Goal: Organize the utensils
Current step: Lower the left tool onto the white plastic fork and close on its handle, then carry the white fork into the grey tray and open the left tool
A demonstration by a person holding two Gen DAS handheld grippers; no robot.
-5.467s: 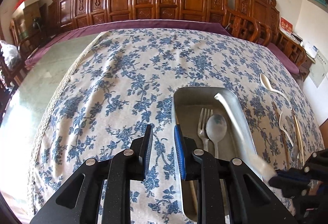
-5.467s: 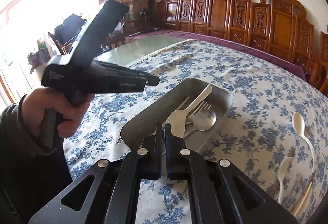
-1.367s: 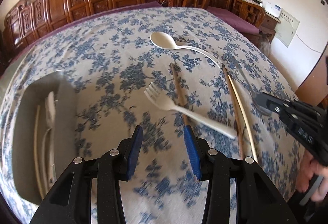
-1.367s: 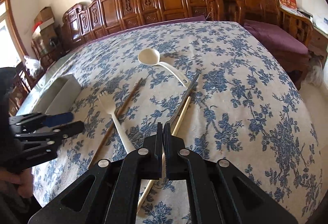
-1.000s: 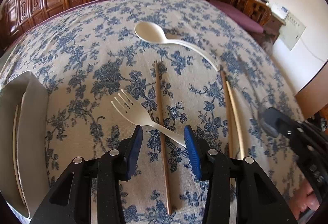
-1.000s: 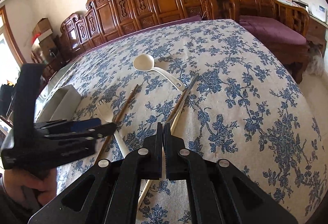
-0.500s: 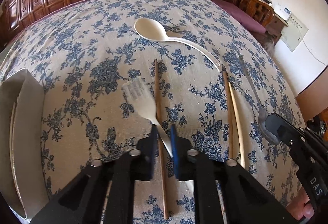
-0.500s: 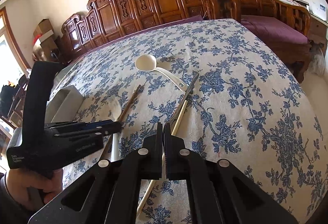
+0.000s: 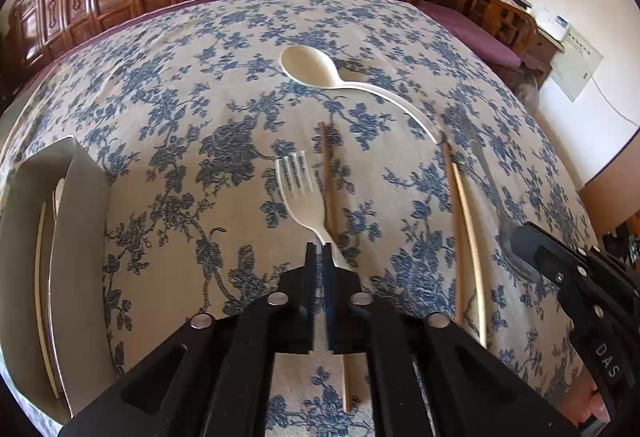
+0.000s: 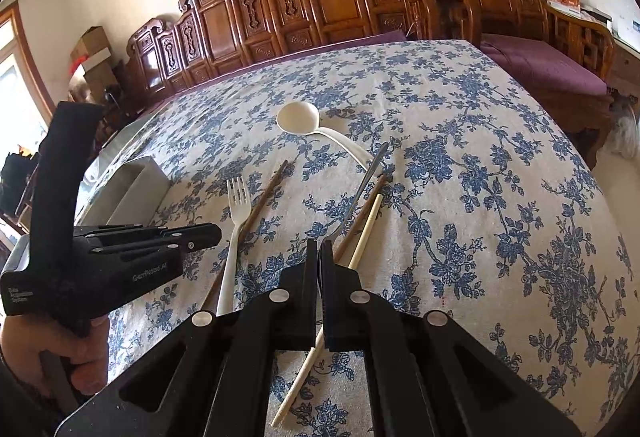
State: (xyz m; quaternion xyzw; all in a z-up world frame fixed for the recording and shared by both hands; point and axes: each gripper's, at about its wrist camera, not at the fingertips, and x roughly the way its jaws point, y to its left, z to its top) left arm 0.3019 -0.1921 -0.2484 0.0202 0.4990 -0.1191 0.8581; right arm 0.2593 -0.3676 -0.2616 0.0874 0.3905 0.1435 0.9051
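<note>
A white plastic fork (image 9: 298, 193) points away from me, and my left gripper (image 9: 319, 249) is shut on its handle; the jaws are opening a trace, pads still on the handle. In the right wrist view the same fork (image 10: 237, 197) shows beside that left gripper (image 10: 214, 231). My right gripper (image 10: 319, 249) is shut, its tips at the bowl of a metal spoon (image 10: 366, 177); whether it pinches the bowl I cannot tell. A white spoon (image 9: 308, 67) and a brown chopstick (image 9: 328, 173) lie on the floral cloth. A metal tray (image 9: 80, 237) with utensils sits at the left.
A brown chopstick (image 9: 450, 189) and a pale one (image 9: 470, 229) lie side by side next to the metal spoon (image 9: 484, 173). Carved wooden chairs ring the far side of the table. The table's edge drops off at the right.
My left jaws came together on the fork's handle, and the fork's head swung from pointing left to pointing straight away. The right gripper stayed shut and still.
</note>
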